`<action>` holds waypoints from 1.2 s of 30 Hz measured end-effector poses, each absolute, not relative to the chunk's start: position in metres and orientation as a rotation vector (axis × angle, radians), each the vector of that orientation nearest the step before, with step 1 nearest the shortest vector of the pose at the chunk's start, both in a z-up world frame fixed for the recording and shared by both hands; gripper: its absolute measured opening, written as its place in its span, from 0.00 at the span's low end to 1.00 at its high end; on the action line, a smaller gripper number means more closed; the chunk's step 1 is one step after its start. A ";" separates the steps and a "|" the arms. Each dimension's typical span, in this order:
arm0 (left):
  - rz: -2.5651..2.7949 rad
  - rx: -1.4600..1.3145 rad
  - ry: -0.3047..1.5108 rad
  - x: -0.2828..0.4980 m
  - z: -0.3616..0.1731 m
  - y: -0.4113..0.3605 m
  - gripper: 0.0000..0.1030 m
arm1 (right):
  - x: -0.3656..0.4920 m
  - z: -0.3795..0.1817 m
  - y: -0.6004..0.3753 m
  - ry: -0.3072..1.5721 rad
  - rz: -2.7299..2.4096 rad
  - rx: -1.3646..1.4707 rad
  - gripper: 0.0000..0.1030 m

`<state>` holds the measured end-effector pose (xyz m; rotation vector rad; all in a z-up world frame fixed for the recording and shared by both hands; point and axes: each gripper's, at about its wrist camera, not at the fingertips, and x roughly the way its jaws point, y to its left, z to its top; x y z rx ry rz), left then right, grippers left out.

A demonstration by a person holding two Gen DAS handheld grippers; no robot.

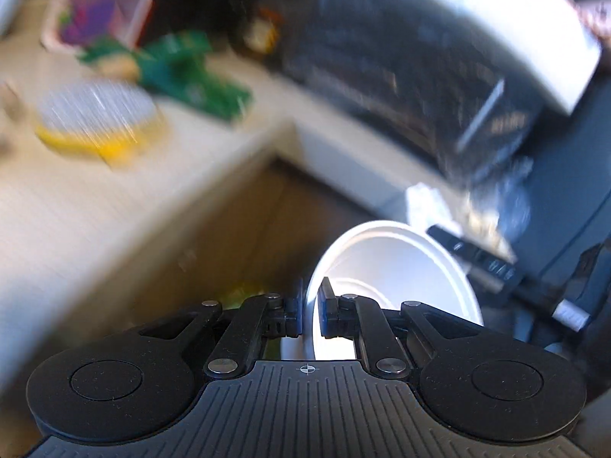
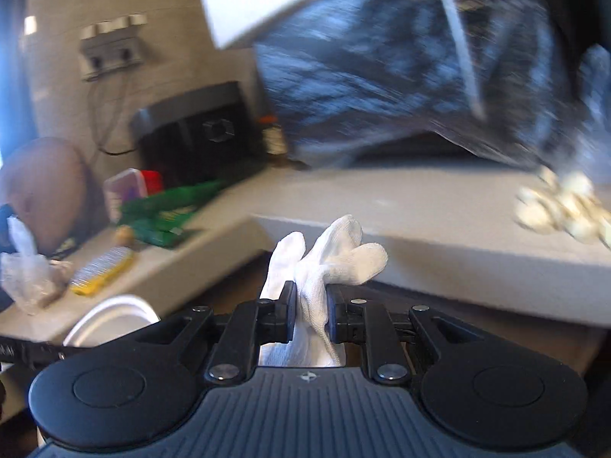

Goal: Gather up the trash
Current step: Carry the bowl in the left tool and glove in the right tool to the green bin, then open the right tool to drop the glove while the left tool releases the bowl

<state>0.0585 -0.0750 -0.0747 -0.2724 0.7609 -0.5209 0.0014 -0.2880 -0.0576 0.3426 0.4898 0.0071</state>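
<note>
My left gripper (image 1: 311,311) is shut on the rim of a white paper bowl (image 1: 397,267), holding it off the table's edge; the bowl also shows in the right wrist view (image 2: 110,315) at the lower left. My right gripper (image 2: 311,313) is shut on a white cloth glove (image 2: 332,255), whose fingers stick up past the pads. Pale nut shells (image 2: 565,210) lie in a heap on the table at the right, and show blurred in the left wrist view (image 1: 485,221). Both views are motion-blurred.
On the beige table (image 1: 114,198) lie a green wrapper (image 1: 183,72), a yellow-rimmed round tin (image 1: 99,122), a clear box with purple contents (image 1: 99,11) and a crumpled plastic bag (image 2: 26,267). A large dark shape (image 2: 401,61) under a white board fills the top. A black appliance (image 2: 194,133) stands by the wall.
</note>
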 end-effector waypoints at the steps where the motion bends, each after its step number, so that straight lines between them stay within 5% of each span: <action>1: -0.524 -0.261 0.776 0.062 -0.091 -0.083 0.11 | -0.001 -0.068 -0.294 0.507 -0.022 0.345 0.16; 17: -0.441 -0.290 1.105 0.167 -0.360 -0.160 0.19 | -0.027 -0.166 -0.298 0.717 -0.172 0.318 0.16; 31: -0.451 -0.329 1.024 0.113 -0.296 -0.117 0.19 | 0.030 -0.258 -0.250 1.045 -0.035 0.488 0.17; 33: -0.445 -0.315 1.012 0.105 -0.291 -0.110 0.19 | 0.043 -0.274 -0.243 1.044 -0.031 0.463 0.30; 35: -0.430 -0.297 1.015 0.104 -0.291 -0.113 0.19 | 0.050 -0.288 -0.241 1.076 -0.058 0.456 0.55; 36: -0.428 -0.293 1.015 0.101 -0.290 -0.110 0.19 | 0.050 -0.291 -0.244 1.080 -0.054 0.480 0.56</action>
